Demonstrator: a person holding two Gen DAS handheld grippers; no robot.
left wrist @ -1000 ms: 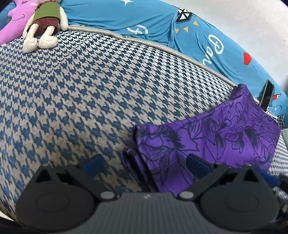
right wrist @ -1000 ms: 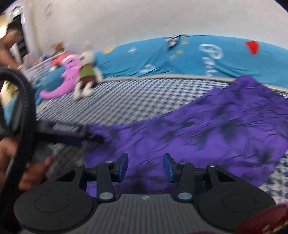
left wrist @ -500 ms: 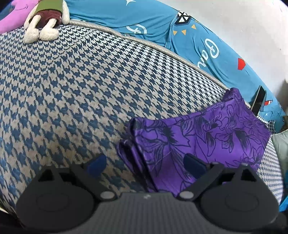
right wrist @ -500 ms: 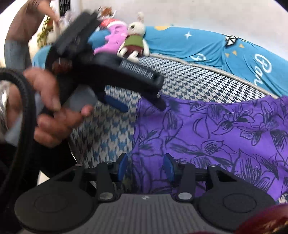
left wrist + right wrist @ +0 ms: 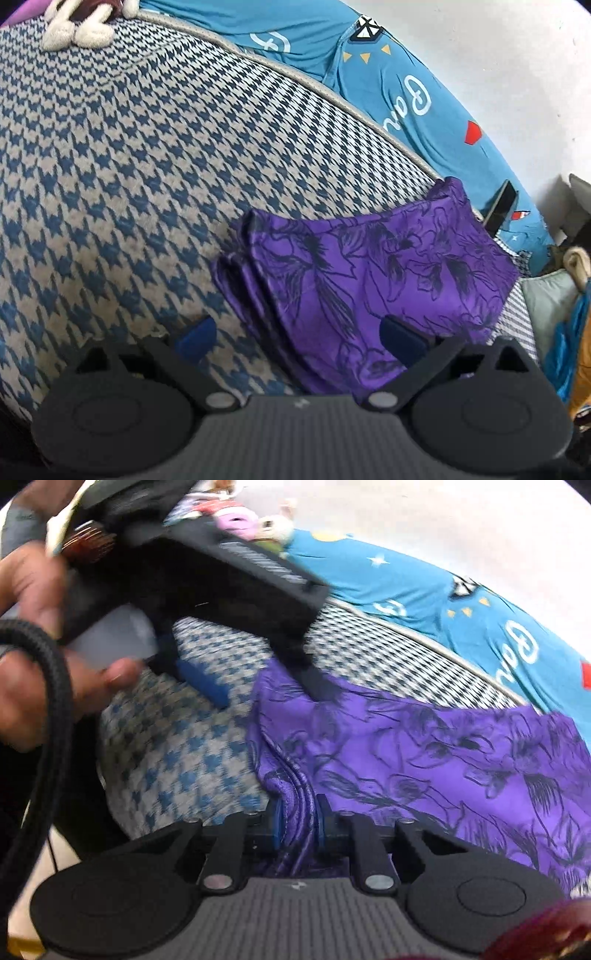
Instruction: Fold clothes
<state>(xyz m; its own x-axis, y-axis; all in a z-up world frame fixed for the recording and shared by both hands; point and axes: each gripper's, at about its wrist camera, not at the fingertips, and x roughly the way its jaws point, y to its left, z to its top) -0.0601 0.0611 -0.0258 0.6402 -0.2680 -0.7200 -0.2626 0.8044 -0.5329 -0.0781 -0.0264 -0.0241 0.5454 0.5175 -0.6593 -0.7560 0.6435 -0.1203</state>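
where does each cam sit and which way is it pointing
Left wrist: sits on the left claw, looks along its open fingers over the houndstooth cover to the folded purple garment; no body shows.
Right wrist: sits on the right claw, shut on the garment's edge, faces the left claw and the hand holding it.
Shared: garment, cover, blue sheet.

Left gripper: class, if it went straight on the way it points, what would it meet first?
Probably the folded purple garment, whose stacked edge lies between the open left gripper's fingers; depth is unclear.
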